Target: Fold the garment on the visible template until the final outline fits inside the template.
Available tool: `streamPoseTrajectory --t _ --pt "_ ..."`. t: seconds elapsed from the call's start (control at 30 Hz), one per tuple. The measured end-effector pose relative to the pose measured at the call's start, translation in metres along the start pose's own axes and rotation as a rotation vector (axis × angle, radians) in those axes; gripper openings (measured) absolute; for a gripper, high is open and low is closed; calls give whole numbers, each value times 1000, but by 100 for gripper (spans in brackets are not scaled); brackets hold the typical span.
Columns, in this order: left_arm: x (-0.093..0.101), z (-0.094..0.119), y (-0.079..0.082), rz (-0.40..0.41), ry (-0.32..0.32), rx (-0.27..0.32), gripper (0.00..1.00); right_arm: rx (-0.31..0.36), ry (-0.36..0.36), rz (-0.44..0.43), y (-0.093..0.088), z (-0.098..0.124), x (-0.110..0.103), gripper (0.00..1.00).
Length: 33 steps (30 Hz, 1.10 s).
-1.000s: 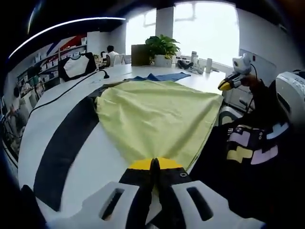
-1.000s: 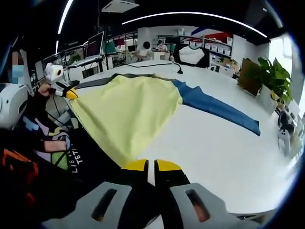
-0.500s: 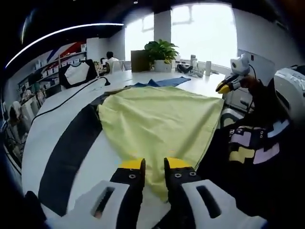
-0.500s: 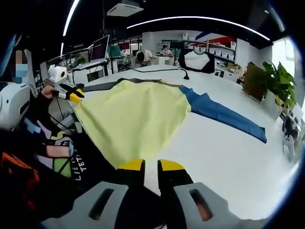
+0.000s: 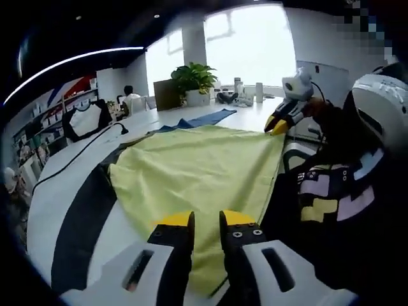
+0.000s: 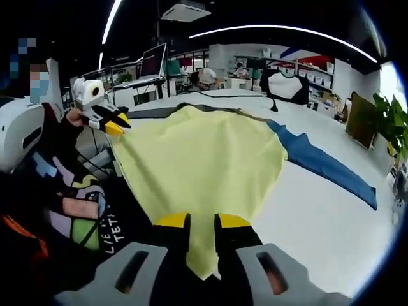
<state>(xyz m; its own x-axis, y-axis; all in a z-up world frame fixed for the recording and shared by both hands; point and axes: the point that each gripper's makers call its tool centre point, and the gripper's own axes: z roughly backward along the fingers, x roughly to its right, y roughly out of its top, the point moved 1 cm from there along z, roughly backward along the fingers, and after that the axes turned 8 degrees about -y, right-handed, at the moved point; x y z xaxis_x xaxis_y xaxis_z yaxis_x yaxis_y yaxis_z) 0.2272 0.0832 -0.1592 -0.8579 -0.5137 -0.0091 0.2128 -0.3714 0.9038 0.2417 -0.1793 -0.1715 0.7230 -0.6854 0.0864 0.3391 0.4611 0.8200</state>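
Yellow-tipped black tongs (image 5: 206,224); black sleeve (image 5: 331,197) with pastel blocks.

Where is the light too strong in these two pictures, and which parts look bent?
Left gripper view: the windows behind the plant are overexposed to white. Right gripper view: the ceiling light strip curves with the fisheye, and the yellow garment is evenly lit.

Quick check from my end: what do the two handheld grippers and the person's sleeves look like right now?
Both match: the left gripper and right gripper have black jaws capped in yellow, on pale grey slotted bodies. Seen from across, each carries a white camera box. The person's dark sleeve bears pastel block patterns; a white rounded shell sits near the shoulder.
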Motion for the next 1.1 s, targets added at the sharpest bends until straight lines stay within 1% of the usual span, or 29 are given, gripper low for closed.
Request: streamPoseTrajectory --t 0.07,0.13,0.4,0.43,0.5,0.53,0.57,0.6,0.7,0.77,0.87,1.0,1.1 --pt "6 -3 1 -1 -33 7 14 3 29 4 1 -2 -7 14" --pt "9 -7 0 -2 -47 3 14 2 42 7 1 -5 -10 14" --pt "7 -19 -8 15 -64 -19 14 -19 54 32 -3 -15 -13 13" --pt "8 -20 -9 21 -69 -21 13 -20 56 34 -3 -16 -13 13" --pt "9 -22 -12 34 -77 -27 8 -25 57 41 -5 -17 -14 10" --pt "9 -22 -12 38 -78 -27 6 -15 50 66 -4 -18 -13 9" --pt "9 -23 -13 41 -80 -28 6 -20 50 85 -5 -18 -14 7" --pt "9 -23 -14 44 -81 -30 5 -16 53 87 -4 -18 -14 6" --pt "9 -23 -14 55 -81 -25 2 -18 55 102 -4 -18 -16 0" --pt "8 -23 -14 78 -83 -18 2 -20 50 112 -4 -19 -16 0" --pt "9 -19 -10 82 -86 -4 2 -27 43 124 -3 -18 -16 0" --pt "9 -16 -8 92 -93 7 2 -8 43 119 3 -13 -15 0" --pt "10 -14 -5 111 -112 19 2 3 51 109 6 -11 -14 0"
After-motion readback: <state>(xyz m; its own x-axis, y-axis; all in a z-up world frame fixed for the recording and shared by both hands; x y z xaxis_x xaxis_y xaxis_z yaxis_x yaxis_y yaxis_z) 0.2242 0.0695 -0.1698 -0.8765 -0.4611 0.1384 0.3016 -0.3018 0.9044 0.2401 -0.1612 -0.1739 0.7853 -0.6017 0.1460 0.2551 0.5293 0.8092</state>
